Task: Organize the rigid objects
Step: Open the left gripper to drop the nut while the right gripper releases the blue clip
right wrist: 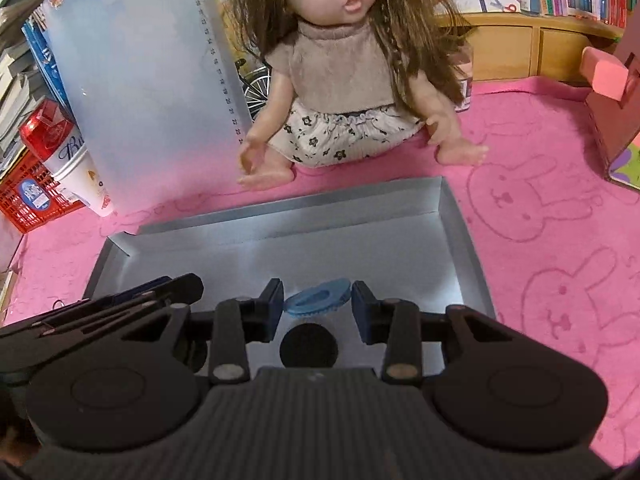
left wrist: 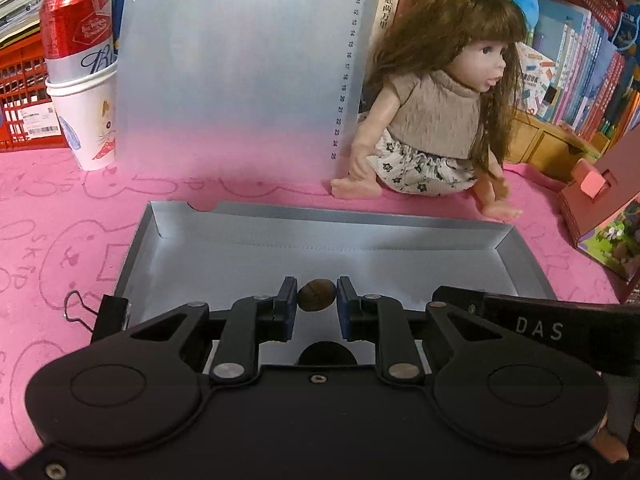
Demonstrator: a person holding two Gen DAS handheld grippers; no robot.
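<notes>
Silver-lined, the shallow rectangular cardboard box (left wrist: 224, 256) lies on a pink bunny-print mat (right wrist: 540, 240) in front of a seated long-haired doll (right wrist: 344, 64). Above its near end, the left gripper (left wrist: 317, 295) pinches a small brown oval nut (left wrist: 317, 295); the right gripper (right wrist: 317, 303), partly closed, clasps a blue ridged oval clip (right wrist: 317, 303).

We see a pink mat (right wrist: 540, 208) printed with outlined rabbits, a silver-grey tray (left wrist: 520, 256), a brown nut (left wrist: 317, 295), a blue clip (right wrist: 318, 301), and a red-and-silver can (left wrist: 76, 28) in a white cup (left wrist: 86, 124).
</notes>
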